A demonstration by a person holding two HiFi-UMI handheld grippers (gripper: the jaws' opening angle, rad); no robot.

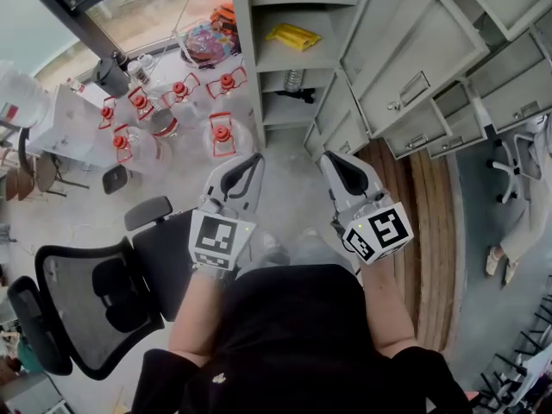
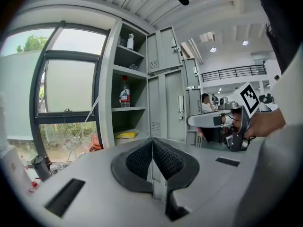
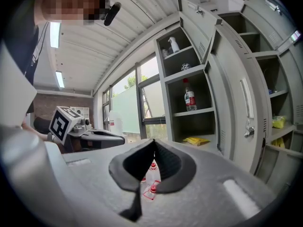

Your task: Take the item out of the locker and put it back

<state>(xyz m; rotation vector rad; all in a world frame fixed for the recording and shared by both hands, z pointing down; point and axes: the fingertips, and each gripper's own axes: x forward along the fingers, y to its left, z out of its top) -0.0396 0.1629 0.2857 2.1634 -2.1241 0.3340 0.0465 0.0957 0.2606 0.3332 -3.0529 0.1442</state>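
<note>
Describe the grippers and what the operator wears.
The left gripper and right gripper match: light grey moulded shells tapering to two jaws lined with black ribbed pads. Each carries a white cube with black square markers at the back. The person wears a black top.

Locker (image 1: 414, 50): grey painted sheet metal, matt and smooth; yellow packet (image 1: 293, 34) on its shelf is glossy plastic film. Left gripper (image 2: 152, 141): matt grey plastic shell, fingers (image 2: 137, 161) lined with black dimpled rubbery pads. Far left, water jugs (image 1: 164, 119) of clear plastic with red caps; near left, chair (image 1: 82, 309) in black mesh; right, floor strip (image 1: 423, 205) of brown wood planks.
</note>
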